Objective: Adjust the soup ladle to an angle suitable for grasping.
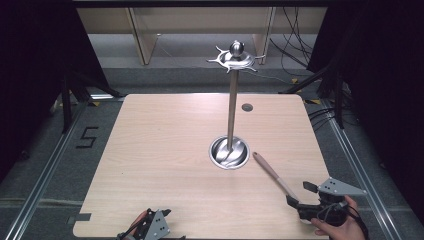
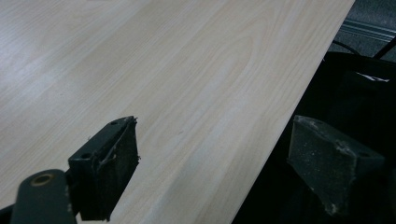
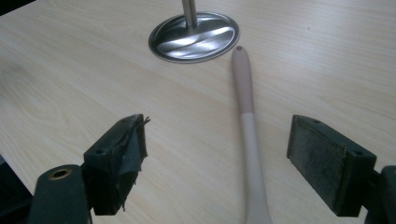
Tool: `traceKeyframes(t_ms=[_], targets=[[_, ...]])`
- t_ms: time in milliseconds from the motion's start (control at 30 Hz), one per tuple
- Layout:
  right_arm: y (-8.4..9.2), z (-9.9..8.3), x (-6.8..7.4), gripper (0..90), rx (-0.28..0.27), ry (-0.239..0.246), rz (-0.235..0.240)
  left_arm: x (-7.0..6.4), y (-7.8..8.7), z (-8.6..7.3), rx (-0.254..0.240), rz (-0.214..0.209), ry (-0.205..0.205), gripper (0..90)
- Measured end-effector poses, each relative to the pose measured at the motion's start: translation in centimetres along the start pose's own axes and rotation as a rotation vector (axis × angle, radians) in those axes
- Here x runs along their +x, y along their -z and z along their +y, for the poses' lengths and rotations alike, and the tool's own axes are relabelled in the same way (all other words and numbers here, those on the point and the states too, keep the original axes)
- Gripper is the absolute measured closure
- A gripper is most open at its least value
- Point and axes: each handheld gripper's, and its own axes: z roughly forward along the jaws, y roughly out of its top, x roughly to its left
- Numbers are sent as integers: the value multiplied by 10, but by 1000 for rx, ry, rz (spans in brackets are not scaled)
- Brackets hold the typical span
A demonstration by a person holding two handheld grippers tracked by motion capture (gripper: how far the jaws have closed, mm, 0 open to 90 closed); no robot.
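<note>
Where the room falls dark on both sides, these hold:
Surface: a pale wood table (image 1: 165,150) on grey floor, rails along either side.
Edges: the left gripper (image 1: 150,227) hangs over the near edge, jaws wide, nothing between them; bare wood spreads left of centre.
Stand: a steel utensil stand (image 1: 231,112) rises right of centre, round base on the wood.
Utensil: a pale-handled utensil (image 1: 272,174) lies flat near right, long axis running far-left to near-right, handle tip just beside the base.
Right: the right gripper (image 1: 300,195), jaws wide, straddles the handle without touching.
</note>
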Motion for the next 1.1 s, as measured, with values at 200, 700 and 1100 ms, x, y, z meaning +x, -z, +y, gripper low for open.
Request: traceKeyframes(t_ms=[200, 700, 1100], targets=[[-5, 9, 4, 266, 23, 54, 4, -1, -1, 1, 2, -6, -1, 151], [-29, 41, 14, 303, 194, 194, -90, 0, -2, 0, 3, -3, 1, 151], [-40, 57, 12, 368, 256, 183, -84, 0, -1, 0, 7, 0, -6, 151]])
